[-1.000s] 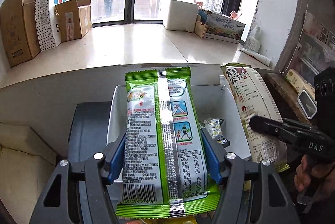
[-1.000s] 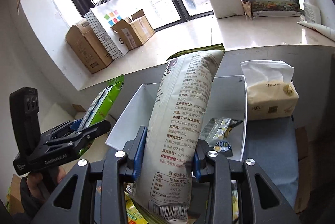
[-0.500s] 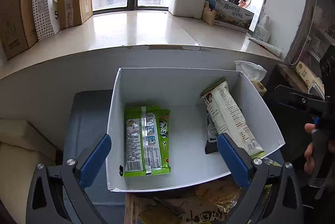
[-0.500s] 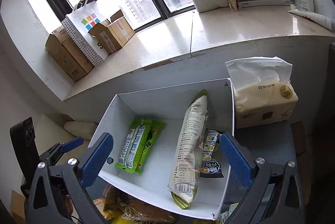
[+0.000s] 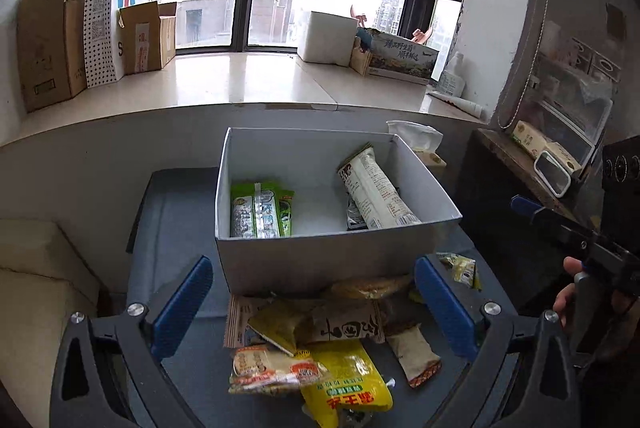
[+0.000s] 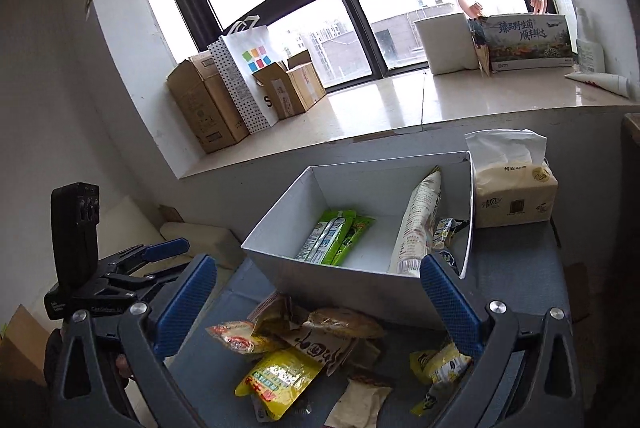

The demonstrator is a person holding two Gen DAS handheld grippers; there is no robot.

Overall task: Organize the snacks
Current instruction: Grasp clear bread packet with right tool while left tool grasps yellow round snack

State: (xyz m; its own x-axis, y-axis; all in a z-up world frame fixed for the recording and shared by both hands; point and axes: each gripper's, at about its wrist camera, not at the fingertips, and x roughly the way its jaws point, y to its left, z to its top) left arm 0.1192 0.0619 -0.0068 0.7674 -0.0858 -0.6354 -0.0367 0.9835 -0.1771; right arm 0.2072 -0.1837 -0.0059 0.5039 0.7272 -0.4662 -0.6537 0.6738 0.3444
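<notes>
Both claws released, jaws wide, nothing between the pads. Left gripper (image 5: 312,302) and right gripper (image 6: 316,302) each hang over the loose snack pile (image 5: 316,340), not touching it.

View differences: my left view alone shows the shelf (image 5: 520,164) at 3 o'clock and the person's hand (image 5: 570,292) on the right tool's handle. My right view alone shows the whole tissue pack (image 6: 514,194) at 1 o'clock, just beside the box wall, and the left tool's camera body at 9 o'clock. The small packets (image 6: 448,228) tucked at the box's right wall are clear only in the right view; in the left view the white packet hides most of them.

Surroundings: white box (image 5: 320,248) at 12 o'clock on the grey table (image 5: 176,212), its near wall between the claws and its contents. Beyond it the sill (image 5: 240,80) with cardboard cartons (image 5: 48,40) at 10 o'clock, a dotted bag (image 5: 108,16) and a printed carton (image 5: 400,58) at 1 o'clock.

Task items: green packet (image 5: 260,210) lies flat in the box, left side, at 11 o'clock from the left claw. White packet (image 5: 376,194) leans along the right side. Yellow packet (image 5: 348,384) lies nearest, at 6 o'clock between the left jaws but untouched; brown packet (image 5: 344,326) above it, against the box's outer wall.
</notes>
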